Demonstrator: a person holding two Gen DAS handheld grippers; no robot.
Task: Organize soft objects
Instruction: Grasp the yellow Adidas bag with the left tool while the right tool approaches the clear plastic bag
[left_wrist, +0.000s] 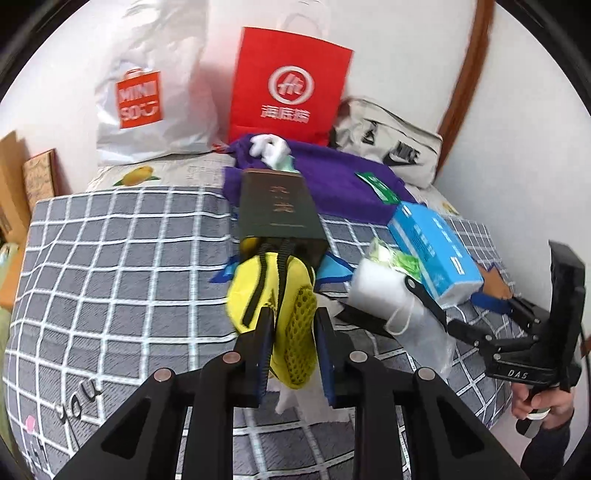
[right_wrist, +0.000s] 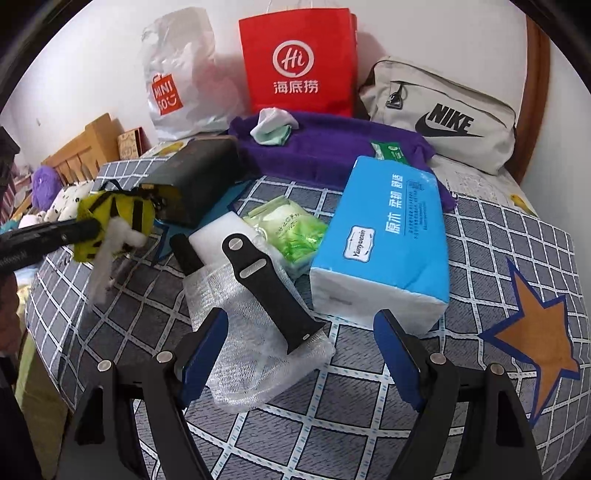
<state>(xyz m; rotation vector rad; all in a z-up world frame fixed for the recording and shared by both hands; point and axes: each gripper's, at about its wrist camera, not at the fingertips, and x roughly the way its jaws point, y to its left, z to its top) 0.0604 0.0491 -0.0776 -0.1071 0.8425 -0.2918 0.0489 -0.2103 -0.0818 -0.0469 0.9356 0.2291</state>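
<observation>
Your left gripper (left_wrist: 293, 325) pinches the yellow bee plush (left_wrist: 273, 291) between its pads, lifted off the checked blanket (left_wrist: 110, 258), a white wing dangling beneath; just behind it lies the dark box (left_wrist: 277, 206), open end toward you; beyond that the purple cloth (right_wrist: 332, 147) carries a pale crumpled cloth (right_wrist: 273, 123); your right gripper (right_wrist: 299, 350) hangs with jaws spread and empty over the black strap (right_wrist: 266, 280) lying on bubble wrap (right_wrist: 258, 362); the blue tissue pack (right_wrist: 388, 236) sits just right of it, the green packet (right_wrist: 295, 229) between; red bag (right_wrist: 299, 59), white bag (right_wrist: 181, 85) and beige pouch (right_wrist: 443, 114) stand along the wall.
</observation>
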